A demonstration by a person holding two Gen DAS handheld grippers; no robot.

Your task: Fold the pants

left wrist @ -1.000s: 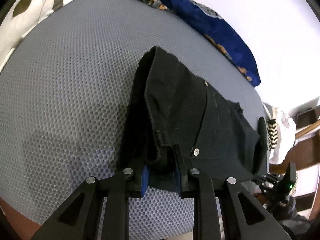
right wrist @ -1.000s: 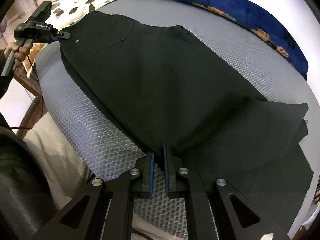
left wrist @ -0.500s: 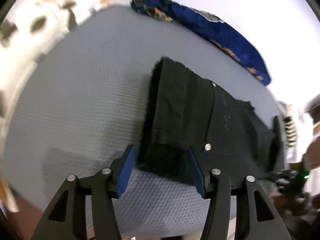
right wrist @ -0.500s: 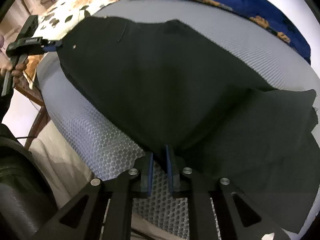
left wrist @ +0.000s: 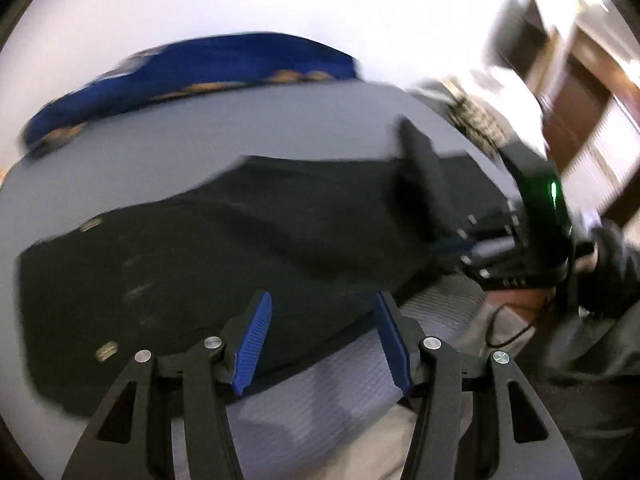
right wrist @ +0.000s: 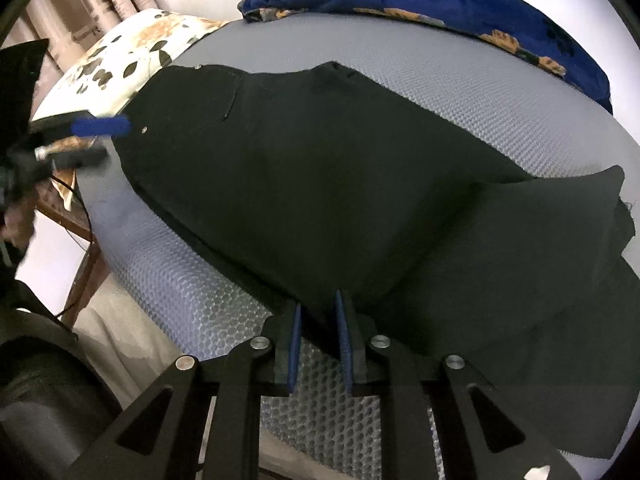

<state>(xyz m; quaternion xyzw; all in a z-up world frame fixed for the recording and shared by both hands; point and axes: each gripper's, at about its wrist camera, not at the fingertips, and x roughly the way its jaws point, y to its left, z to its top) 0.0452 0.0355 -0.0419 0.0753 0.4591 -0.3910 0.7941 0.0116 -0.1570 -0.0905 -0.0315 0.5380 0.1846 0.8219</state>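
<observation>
Black pants [right wrist: 340,184] lie folded lengthwise on a grey honeycomb mat [right wrist: 500,92], waist at the far left, leg ends at the right. My right gripper [right wrist: 318,308] is nearly closed on the near edge of the pants at mid-leg. My left gripper [left wrist: 322,312] is open and empty, hovering over the near edge of the pants [left wrist: 224,252]; that view is blurred. The right gripper also shows in the left wrist view [left wrist: 460,246], and the left gripper shows in the right wrist view [right wrist: 92,138] beside the waist.
A blue patterned cloth [right wrist: 460,12] lies along the far edge of the mat. A floral pillow [right wrist: 120,56] sits at the far left. A wooden frame [right wrist: 86,264] and beige fabric are below the mat's near edge.
My left gripper has opened, let go of the waistband and swung away to the right along the pants. My right gripper keeps its hold and the pants lie flatter.
</observation>
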